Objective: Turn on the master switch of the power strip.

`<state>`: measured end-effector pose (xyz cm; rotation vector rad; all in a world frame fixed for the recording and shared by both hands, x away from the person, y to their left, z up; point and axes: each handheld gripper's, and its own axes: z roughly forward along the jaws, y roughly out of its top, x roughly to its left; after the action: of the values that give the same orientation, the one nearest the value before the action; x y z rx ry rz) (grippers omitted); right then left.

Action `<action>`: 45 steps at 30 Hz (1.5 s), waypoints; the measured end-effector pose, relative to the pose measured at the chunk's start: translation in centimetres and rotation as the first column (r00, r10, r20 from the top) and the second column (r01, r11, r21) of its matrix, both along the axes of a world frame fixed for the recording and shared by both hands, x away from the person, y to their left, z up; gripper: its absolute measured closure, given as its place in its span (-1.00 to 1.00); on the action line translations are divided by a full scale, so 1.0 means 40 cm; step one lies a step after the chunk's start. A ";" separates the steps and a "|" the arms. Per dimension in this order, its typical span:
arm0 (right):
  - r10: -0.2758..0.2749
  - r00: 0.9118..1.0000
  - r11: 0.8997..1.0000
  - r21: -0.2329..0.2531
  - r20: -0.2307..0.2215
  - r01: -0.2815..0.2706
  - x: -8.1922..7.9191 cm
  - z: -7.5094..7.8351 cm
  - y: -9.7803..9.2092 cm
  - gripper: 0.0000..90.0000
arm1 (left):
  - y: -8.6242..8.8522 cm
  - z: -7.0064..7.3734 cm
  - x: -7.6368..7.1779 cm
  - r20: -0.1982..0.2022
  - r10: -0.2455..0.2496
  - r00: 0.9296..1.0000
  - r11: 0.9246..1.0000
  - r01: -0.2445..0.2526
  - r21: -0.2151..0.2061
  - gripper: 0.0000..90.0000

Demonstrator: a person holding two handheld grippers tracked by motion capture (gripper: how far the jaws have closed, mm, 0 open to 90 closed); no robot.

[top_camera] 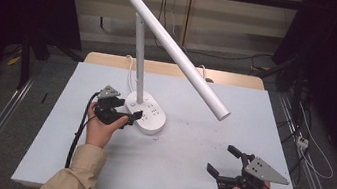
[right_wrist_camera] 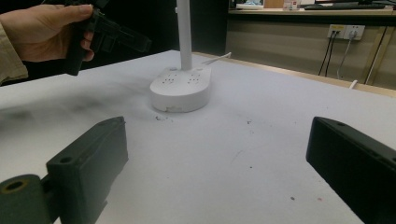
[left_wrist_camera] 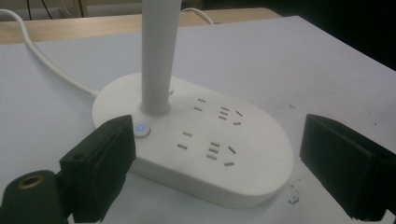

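Observation:
A white desk lamp stands on the table, its oval base carrying several socket slots and a small round button lit blue. Its pole rises to a long tube head slanting down to the right. My left gripper is open, its jaws on either side of the base's near edge, the left jaw close beside the button. My right gripper is open and holds nothing, low over the table's front right. The left gripper also appears far off in the right gripper view.
The pale grey table top has bare room in the middle and front, with a few dark specks. The lamp's white cord runs back over the wooden far edge. Dark curtains and floor cables surround the table.

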<state>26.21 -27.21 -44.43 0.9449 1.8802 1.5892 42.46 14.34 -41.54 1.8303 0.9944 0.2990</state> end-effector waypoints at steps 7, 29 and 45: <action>0.001 1.000 1.000 -0.001 0.003 -0.001 0.000 0.000 0.002 -0.89 | 0.024 -0.003 -0.013 0.001 0.003 1.000 1.000 -0.003 0.019 -0.84; 0.004 1.000 1.000 -0.002 0.004 -0.004 0.000 0.002 0.006 -0.89 | 0.084 -0.008 -0.063 0.016 0.002 1.000 1.000 -0.002 0.026 -0.86; 0.003 1.000 1.000 -0.003 0.004 -0.003 0.000 0.003 0.005 -0.89 | 0.139 -0.027 -0.093 0.011 0.033 0.999 0.999 -0.033 0.019 -0.86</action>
<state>26.21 -26.99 -44.32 0.9370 1.8815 1.5892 38.74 19.89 -42.63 1.8296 1.0185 0.3395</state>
